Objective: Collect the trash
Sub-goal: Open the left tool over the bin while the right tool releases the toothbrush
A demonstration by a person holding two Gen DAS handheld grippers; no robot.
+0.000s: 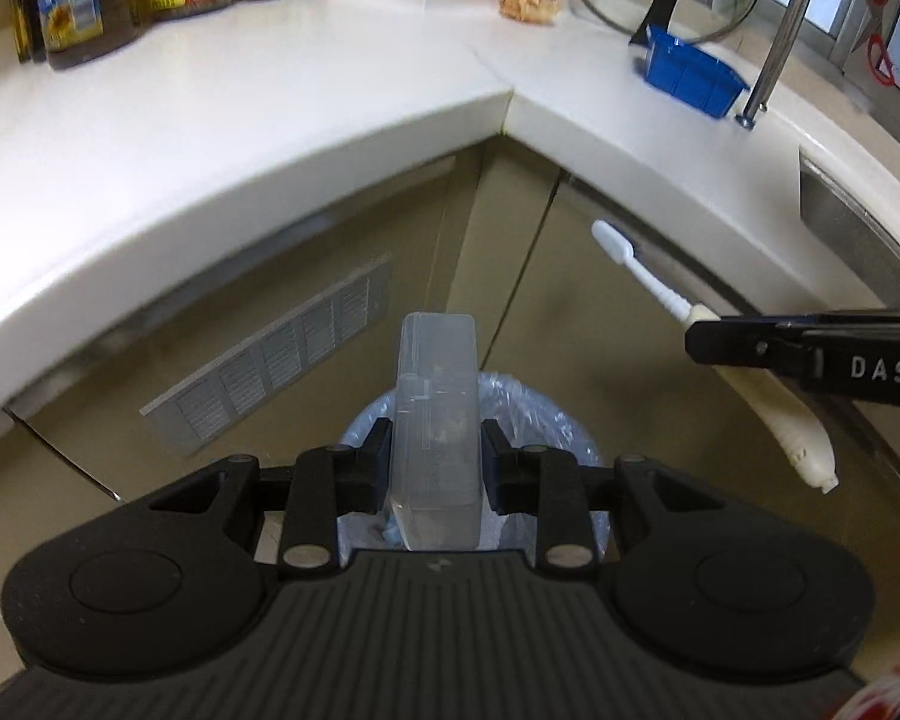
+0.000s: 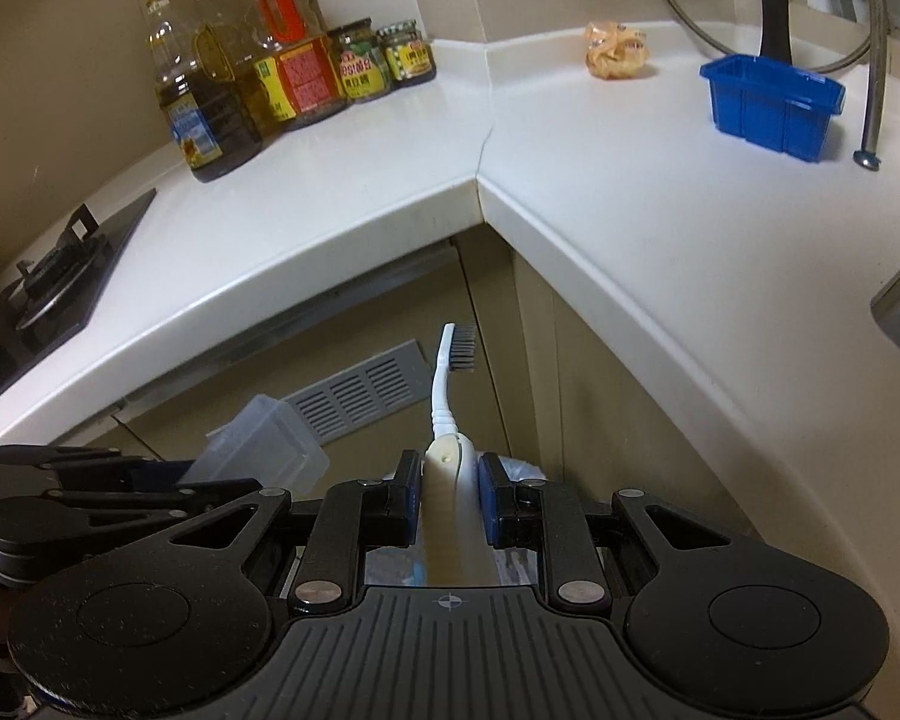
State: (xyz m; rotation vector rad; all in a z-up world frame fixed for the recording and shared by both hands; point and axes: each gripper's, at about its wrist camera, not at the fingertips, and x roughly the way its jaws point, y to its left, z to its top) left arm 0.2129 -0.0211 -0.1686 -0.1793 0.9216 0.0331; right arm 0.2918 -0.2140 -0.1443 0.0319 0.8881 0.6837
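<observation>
White and L-shaped, the kitchen table (image 2: 600, 228) wraps around an inside corner, with beige cabinet doors (image 1: 600, 324) and a grey vent grille (image 1: 282, 354) below its rounded front edge. Both tongs hang in the open space in front of that corner, below table height. The left tongs (image 1: 435, 462) are closed on a clear rectangular plastic box (image 1: 435, 414), which stands up between the fingers directly above a round bin lined with a pale blue plastic bag (image 1: 540, 420). The right tongs (image 2: 450, 492), just to the right of the left ones, pinch the cream handle of a white toothbrush with dark bristles (image 2: 447, 396); its head points toward the cabinet corner, apart from the door. Part of the bag lining shows beneath the right fingers too. On the table, well away from both tongs, lie a crumpled orange-and-white wrapper (image 2: 617, 51) near the back wall, a blue plastic basket (image 2: 771, 105), a row of oil and sauce bottles (image 2: 270, 84), and a glass pot lid (image 2: 768, 6).
</observation>
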